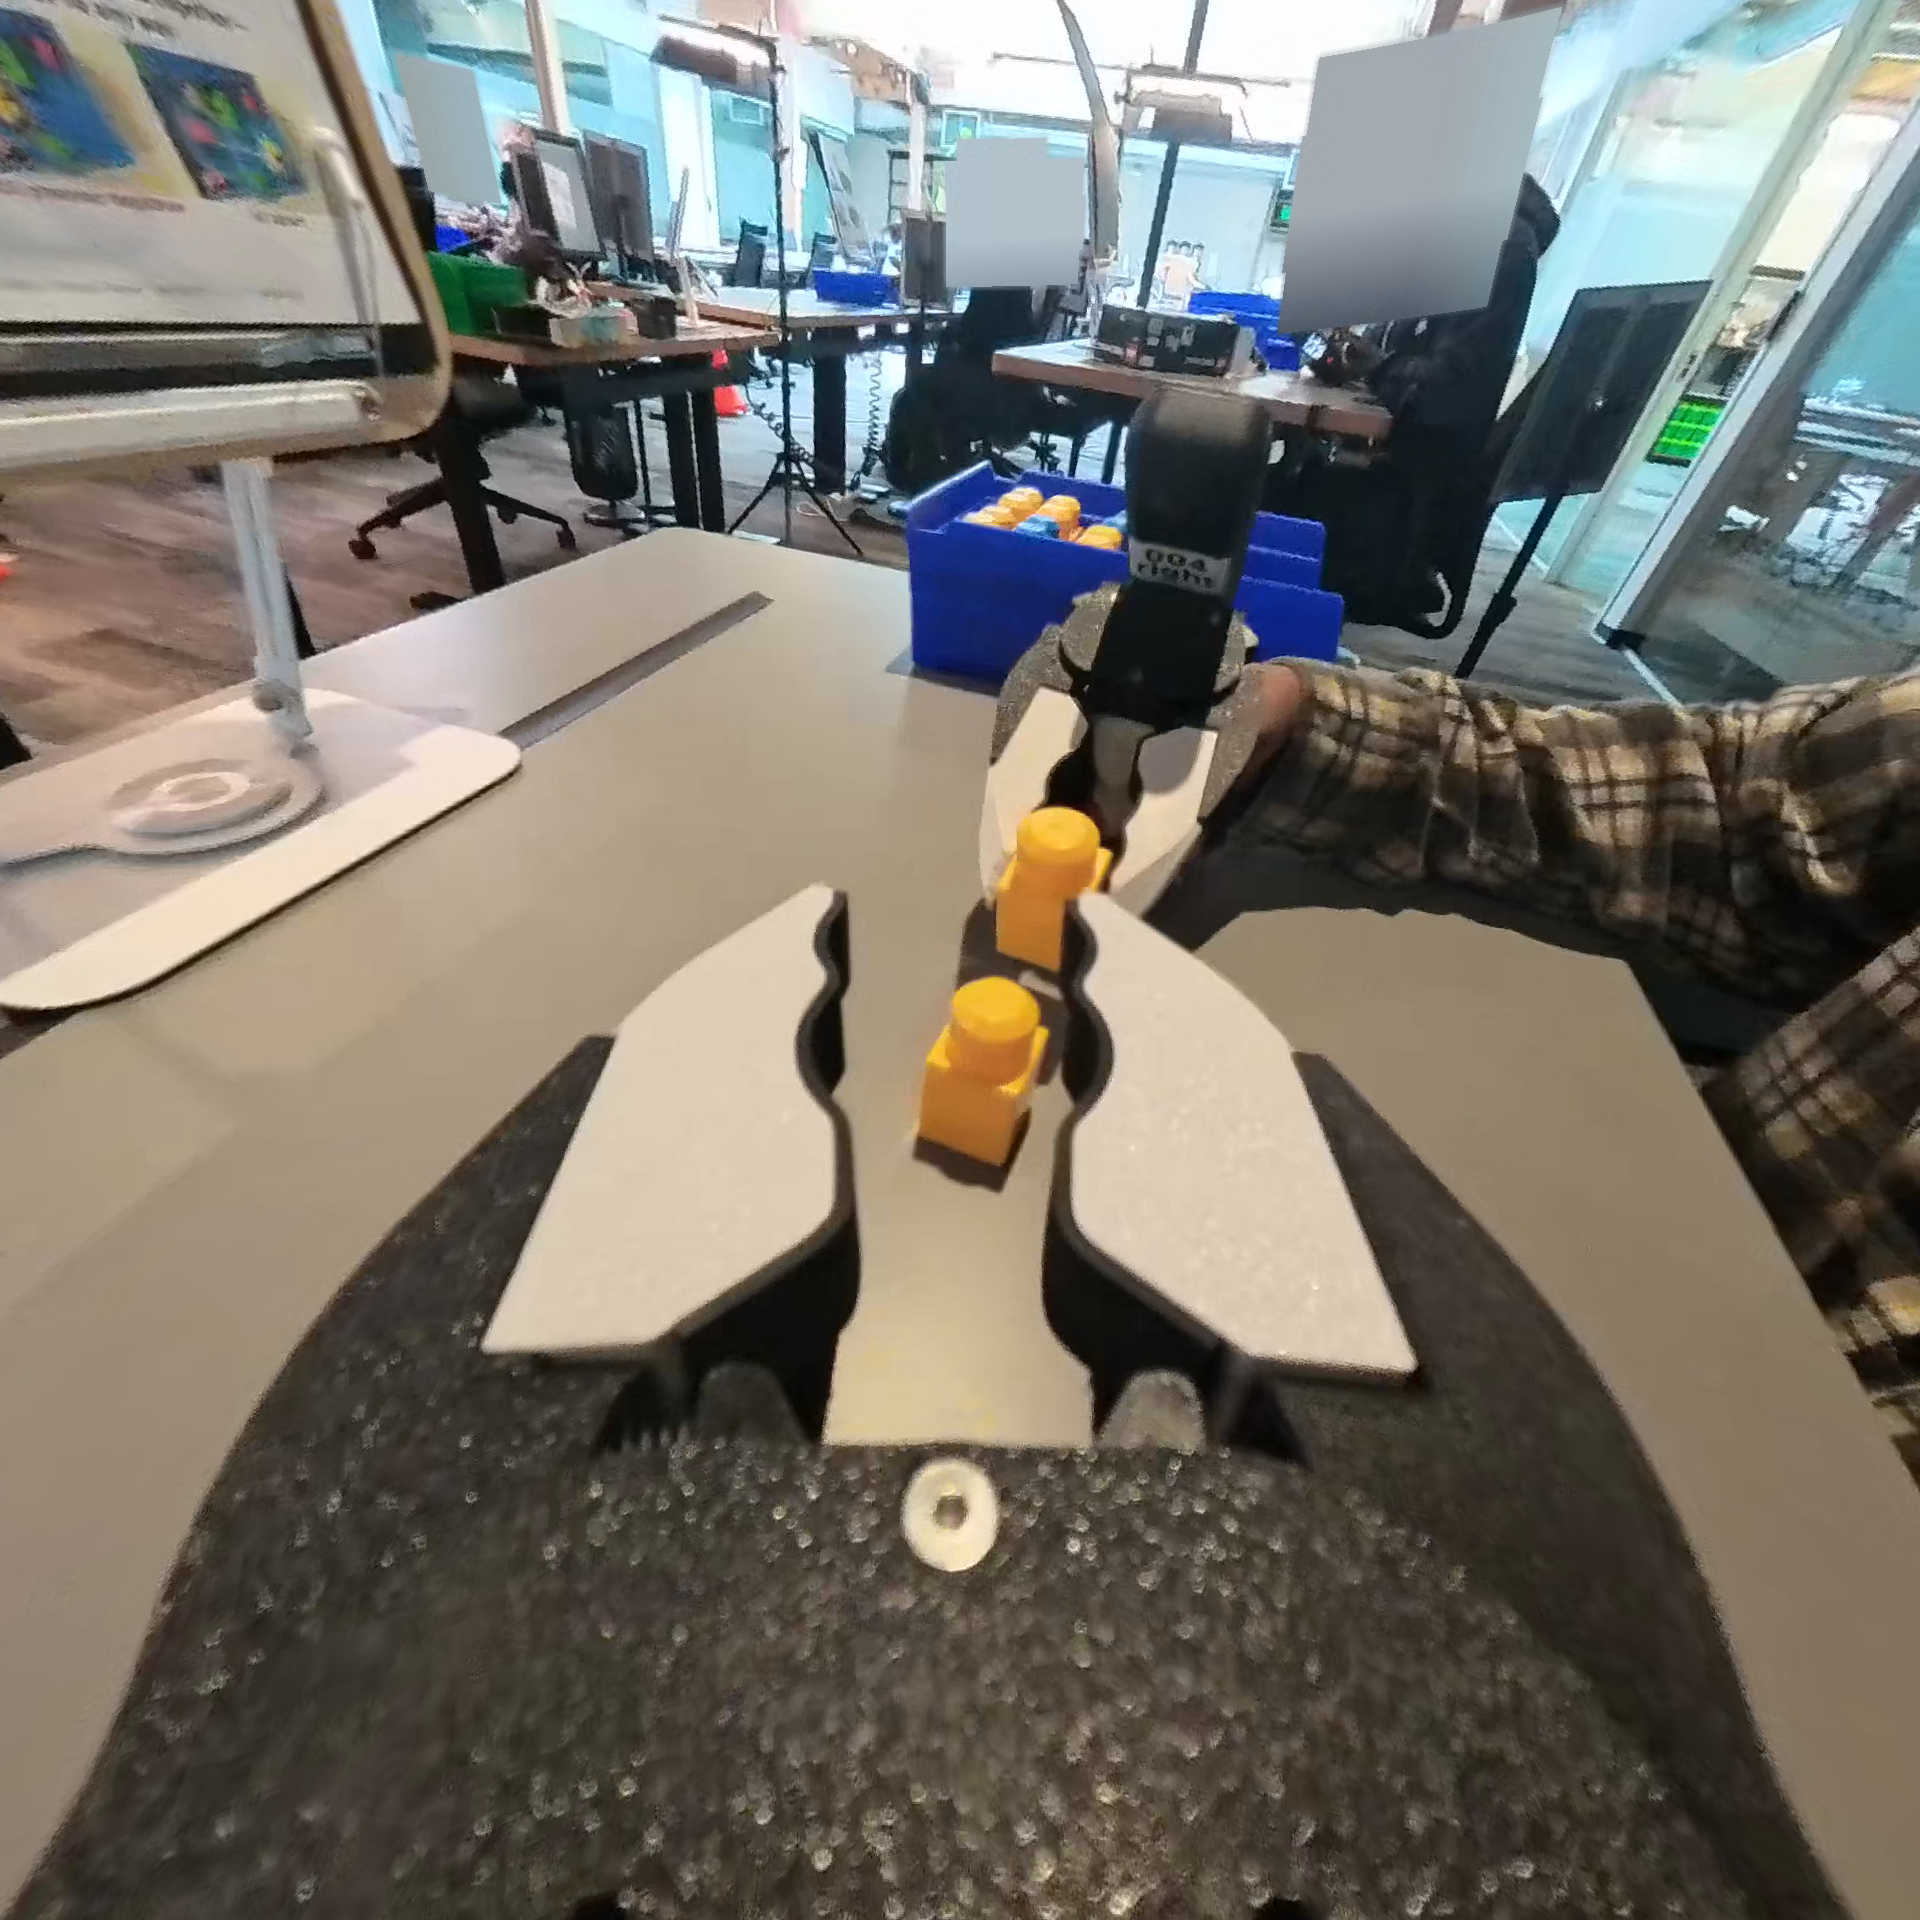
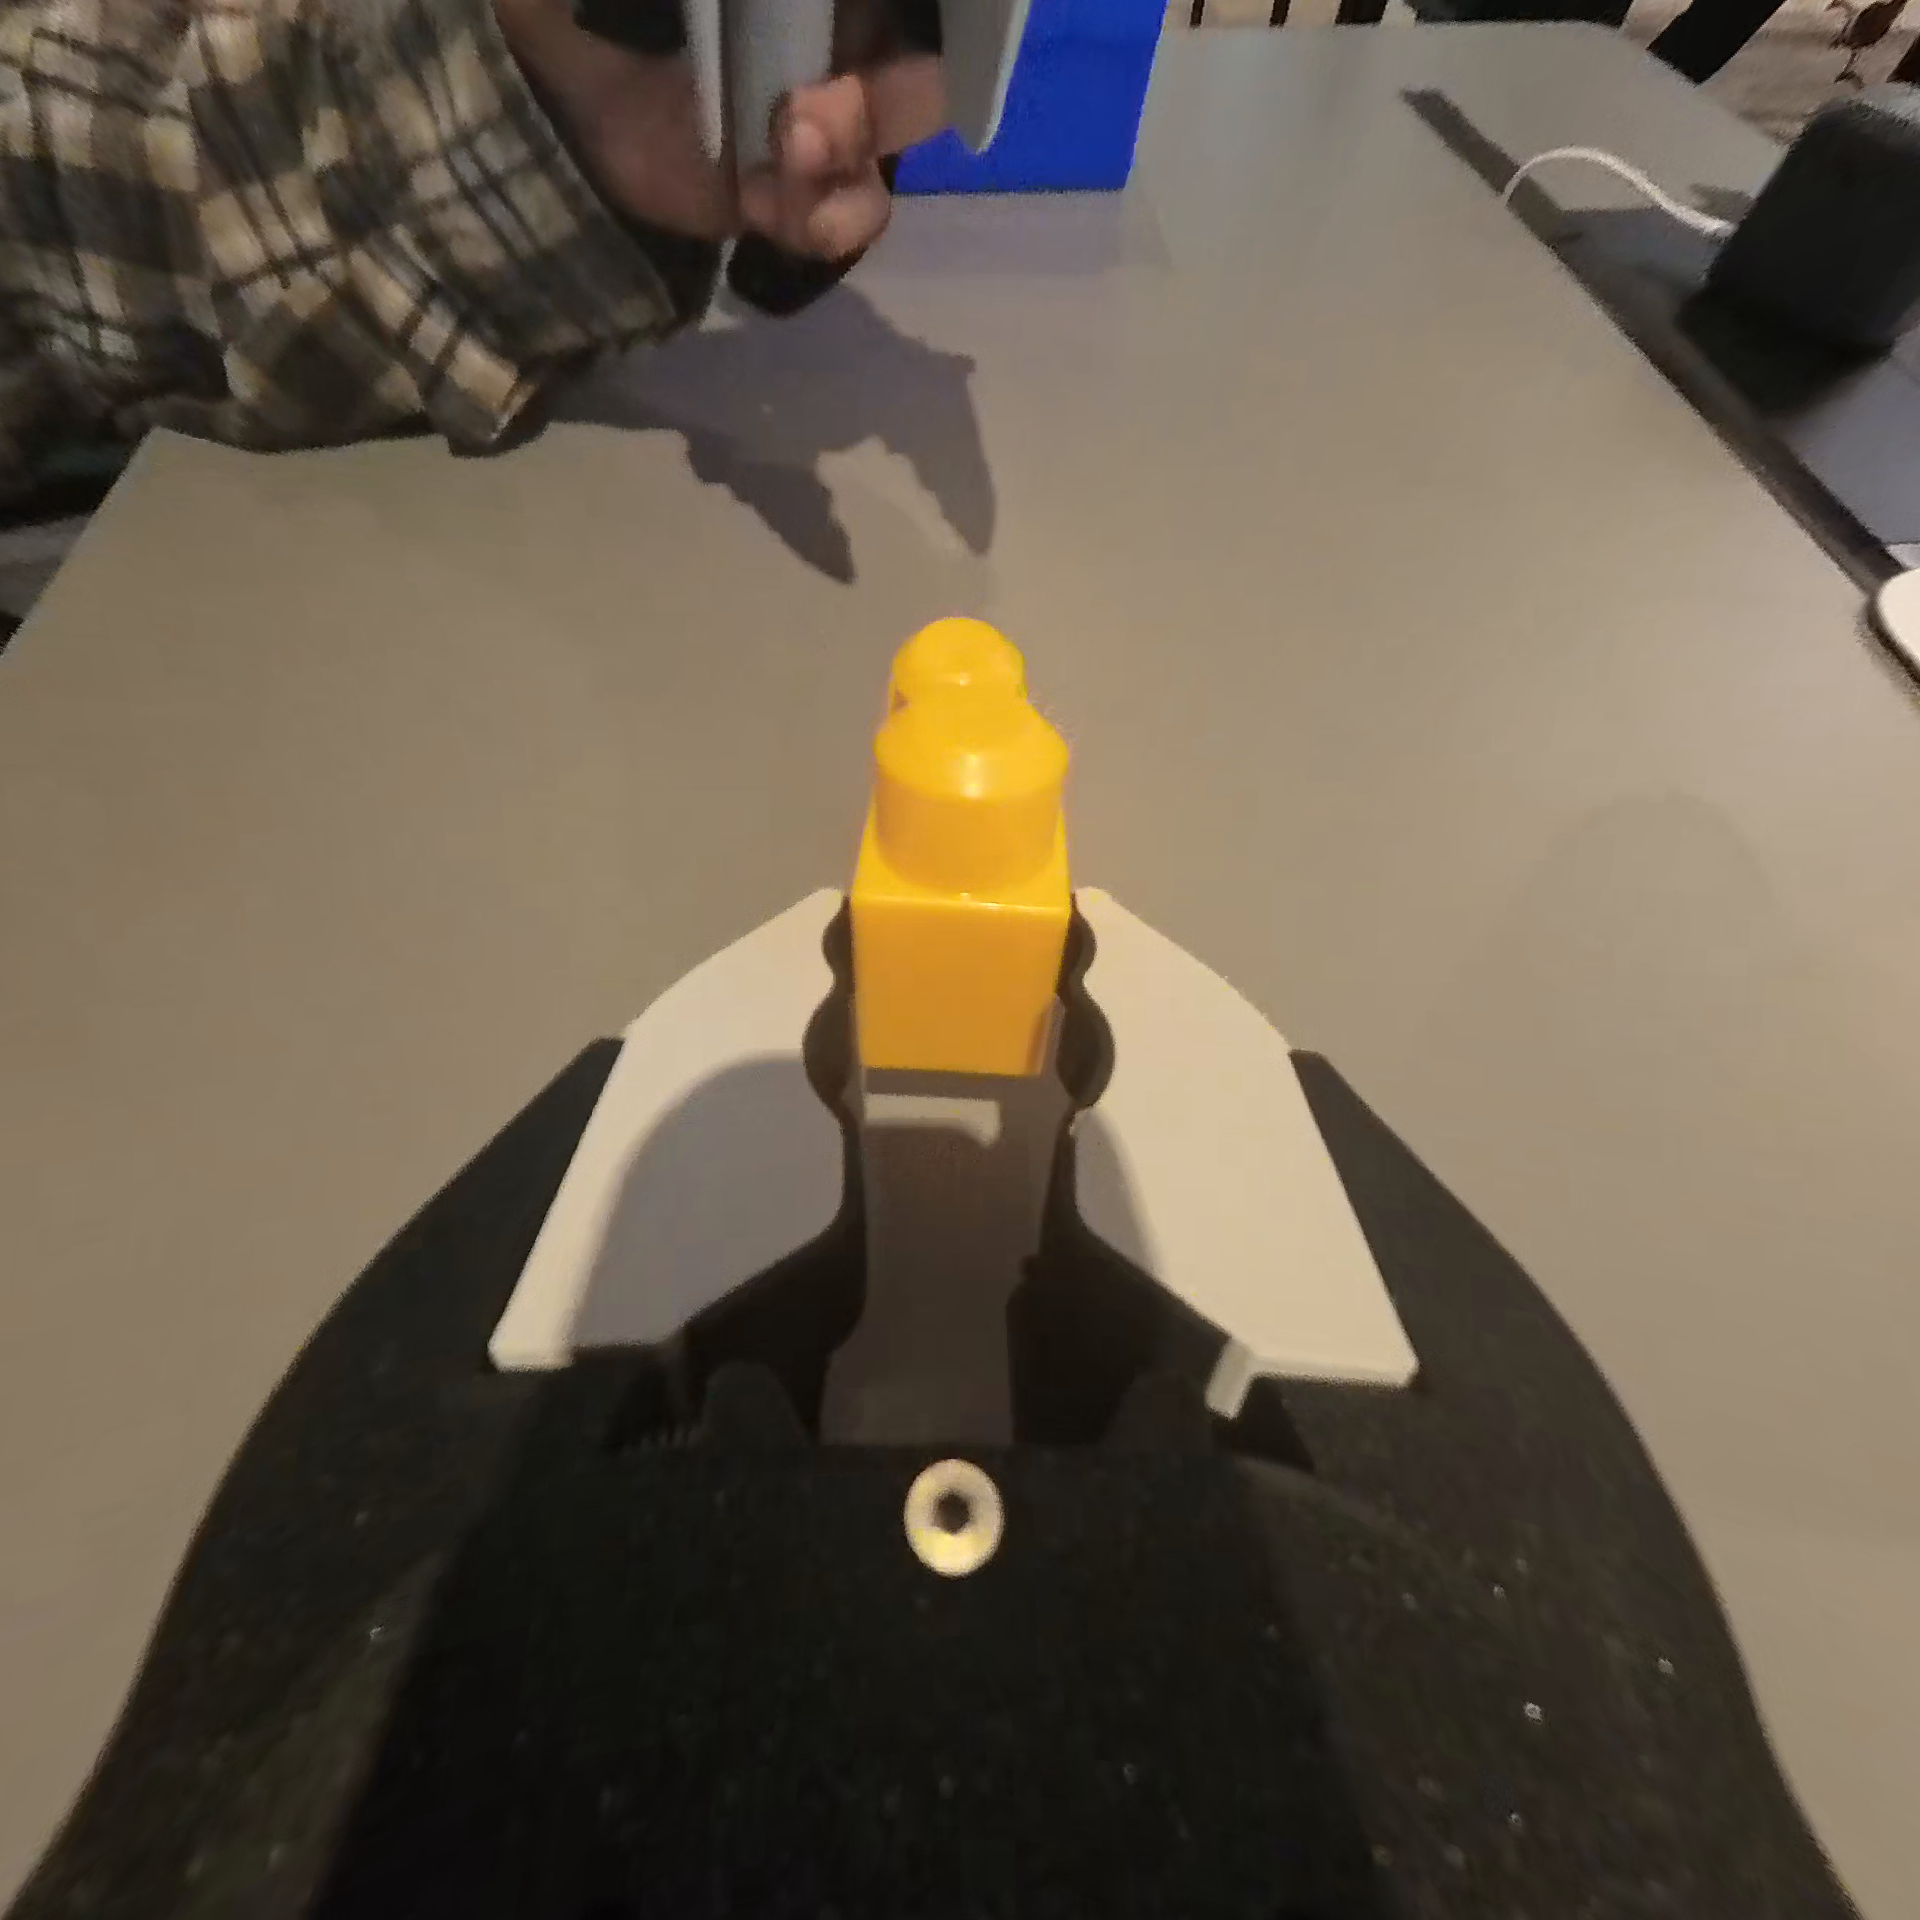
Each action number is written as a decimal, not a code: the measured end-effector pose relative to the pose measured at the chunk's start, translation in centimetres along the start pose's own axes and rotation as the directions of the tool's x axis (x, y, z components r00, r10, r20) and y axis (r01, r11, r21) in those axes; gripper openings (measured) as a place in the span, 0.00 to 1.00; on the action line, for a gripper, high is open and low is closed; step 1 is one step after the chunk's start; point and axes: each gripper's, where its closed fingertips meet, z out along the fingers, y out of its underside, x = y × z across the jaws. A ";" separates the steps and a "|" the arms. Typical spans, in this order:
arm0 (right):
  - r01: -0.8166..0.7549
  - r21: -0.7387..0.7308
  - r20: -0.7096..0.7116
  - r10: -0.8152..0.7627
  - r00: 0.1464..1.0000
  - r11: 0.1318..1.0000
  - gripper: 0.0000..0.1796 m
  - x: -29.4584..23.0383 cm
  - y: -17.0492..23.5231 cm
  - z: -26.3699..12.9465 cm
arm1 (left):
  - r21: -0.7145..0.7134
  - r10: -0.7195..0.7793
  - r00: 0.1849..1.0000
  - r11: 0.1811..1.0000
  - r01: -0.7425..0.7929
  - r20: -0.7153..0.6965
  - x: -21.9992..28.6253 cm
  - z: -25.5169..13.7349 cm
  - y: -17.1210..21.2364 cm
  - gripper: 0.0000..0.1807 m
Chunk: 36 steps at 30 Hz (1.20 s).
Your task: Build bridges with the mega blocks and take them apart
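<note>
We see the left wrist view bright, daylight blown out behind, its edges bent by the wide lens. The right wrist view is dimmer; a sharp shadow (image 2: 852,468) falls on the table (image 2: 1351,675), and the sleeve (image 2: 260,229) blurs.

The left tongs (image 1: 956,1081) are held spread above the grey counter (image 1: 623,831), a yellow block (image 1: 982,1081) standing between them. A second yellow block (image 1: 1044,883) is gripped by the right tongs (image 1: 1081,862), before a blue bin (image 1: 997,592).
</note>
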 end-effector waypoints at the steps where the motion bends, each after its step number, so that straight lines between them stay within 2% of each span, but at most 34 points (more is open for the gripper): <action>1: 0.002 -0.011 0.005 -0.002 1.000 1.000 0.20 0.0 0.2 0.3 | -0.008 -0.006 1.000 1.000 0.006 0.003 -0.2 -0.1 0.2 0.21; 9: 0.001 -0.079 0.004 -0.001 1.000 0.997 0.20 0.2 0.6 1.7 | -0.082 0.033 0.999 0.996 -0.031 0.020 -0.1 0.2 1.4 0.20; 15: 0.016 -0.198 0.025 -0.012 1.000 0.980 0.20 0.0 1.9 3.2 | -0.127 0.062 0.998 0.990 -0.061 0.006 0.5 0.9 2.2 0.19; 27: 0.034 -0.246 0.050 -0.023 0.998 0.969 0.20 -0.3 2.6 3.4 | -0.188 0.084 0.996 0.978 -0.087 -0.027 1.3 1.7 3.4 0.19; 36: 0.062 -0.216 0.008 -0.062 0.998 0.975 0.27 -0.1 2.0 2.4 | -0.216 0.086 0.995 0.972 -0.094 -0.044 1.6 1.8 3.8 0.19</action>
